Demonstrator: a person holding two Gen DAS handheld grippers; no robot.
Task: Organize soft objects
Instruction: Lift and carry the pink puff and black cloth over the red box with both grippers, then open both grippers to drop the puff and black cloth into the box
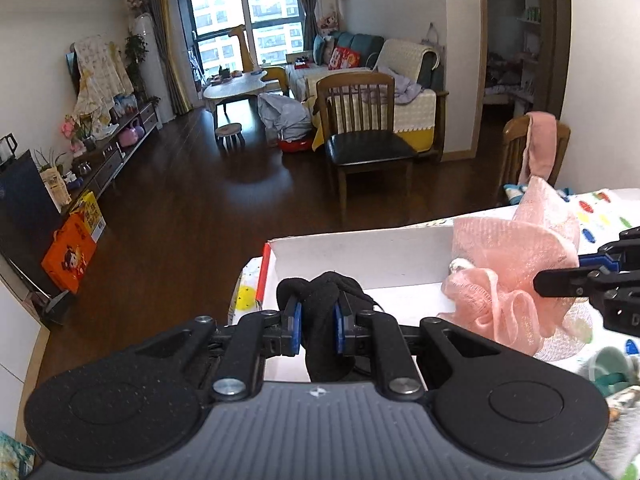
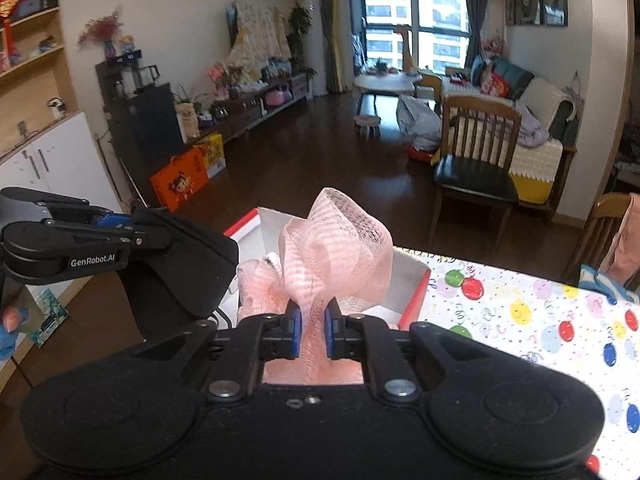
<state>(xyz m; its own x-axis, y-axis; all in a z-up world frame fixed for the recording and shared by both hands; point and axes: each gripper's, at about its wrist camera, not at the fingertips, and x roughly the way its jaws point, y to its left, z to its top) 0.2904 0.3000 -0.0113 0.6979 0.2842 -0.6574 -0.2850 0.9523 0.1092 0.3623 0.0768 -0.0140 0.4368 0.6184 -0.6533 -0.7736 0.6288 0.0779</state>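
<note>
Box (image 1: pixel 360 256): white, on our counter (image 2: pixel 540 320), right under both hands.
Puff (image 2: pixel 336 248): pink net, over the box; our right fingers (image 2: pixel 312 334) squeeze it.
Glove (image 1: pixel 320 300): black cloth, pinched in our left fingers (image 1: pixel 318 330), just beside the puff.
Views: only the left shows the box floor.

Daylight from the window (image 1: pixel 244 20); dim room, fisheye-bent edges, dark corners.

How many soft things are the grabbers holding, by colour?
Black: 1, the black cloth in the left gripper.
Pink: 1, the pink mesh pouf in the right gripper.
Total: 2, both over the white box.
</note>
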